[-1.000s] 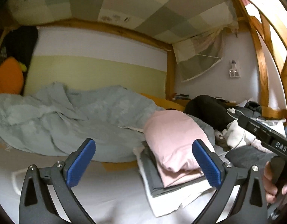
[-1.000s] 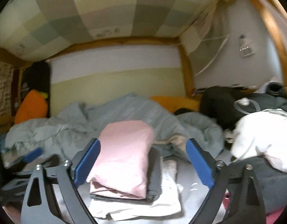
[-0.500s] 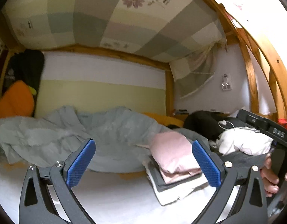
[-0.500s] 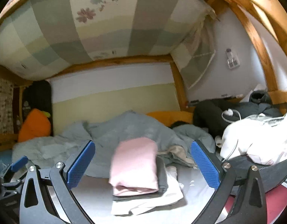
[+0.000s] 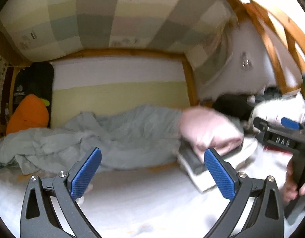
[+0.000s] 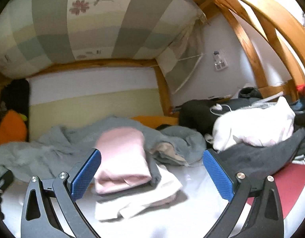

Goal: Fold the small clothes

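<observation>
The folded pink garment [image 6: 121,156] tops a grey and white stack [image 6: 152,190] on the bed [image 6: 172,222], beside the rumpled quilt [image 6: 53,148]. Left tool [image 5: 152,174] and right tool [image 6: 151,175] both hover spread, holding nothing. Risk: a careless sweep toward the unfolded heap [image 6: 255,127] could topple the uneven stack.

Bedding: a rumpled grey-blue duvet [image 6: 59,150] lies bunched along the far side of the white mattress sheet [image 5: 144,198].
Soft toy: an orange carrot-shaped cushion [image 5: 27,115] leans in the far left corner, against a dark board [image 5: 33,83].
Overhead: a checked quilt [image 6: 77,25] with flower prints hangs under the wooden bunk frame [image 6: 249,45].
Wall: a white socket plate [image 6: 219,64] sits on the pale wall at the right.
Far right: a black bag [image 6: 198,113] rests by the wall, with a white cable [image 6: 221,107] on it.
Near right: a red mat [image 6: 291,182] lies on the sheet.
</observation>
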The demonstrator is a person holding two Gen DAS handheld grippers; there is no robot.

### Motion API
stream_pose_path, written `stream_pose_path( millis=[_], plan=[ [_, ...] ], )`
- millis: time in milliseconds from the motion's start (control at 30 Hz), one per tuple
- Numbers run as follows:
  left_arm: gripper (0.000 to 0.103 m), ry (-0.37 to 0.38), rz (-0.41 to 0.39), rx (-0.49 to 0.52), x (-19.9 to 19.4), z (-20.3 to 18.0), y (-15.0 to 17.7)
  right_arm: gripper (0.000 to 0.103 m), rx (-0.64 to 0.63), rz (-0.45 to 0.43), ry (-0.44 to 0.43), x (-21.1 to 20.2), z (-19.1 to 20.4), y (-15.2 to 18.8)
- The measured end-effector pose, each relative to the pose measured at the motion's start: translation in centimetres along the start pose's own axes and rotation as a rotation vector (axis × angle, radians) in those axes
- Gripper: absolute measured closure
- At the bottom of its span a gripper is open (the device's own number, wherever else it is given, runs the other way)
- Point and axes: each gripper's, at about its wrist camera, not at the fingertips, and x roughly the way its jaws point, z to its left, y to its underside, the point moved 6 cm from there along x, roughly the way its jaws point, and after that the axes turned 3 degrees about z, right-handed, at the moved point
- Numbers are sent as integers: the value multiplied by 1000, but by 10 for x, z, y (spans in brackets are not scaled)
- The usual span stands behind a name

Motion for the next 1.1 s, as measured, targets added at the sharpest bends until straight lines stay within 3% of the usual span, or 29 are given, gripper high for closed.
stream_pose_path(
  millis=[67, 533, 1100],
  plan=[
    [0, 16, 16, -7, 3, 0, -2, 1, 10, 48, -8, 8, -1, 6],
    [0, -1, 7, -9, 1, 1, -1, 1, -52, 5, 16, -3, 11, 6],
    [0, -26, 60, -39, 11, 8, 4, 1, -87, -3, 17, -8, 17, 7]
  ],
)
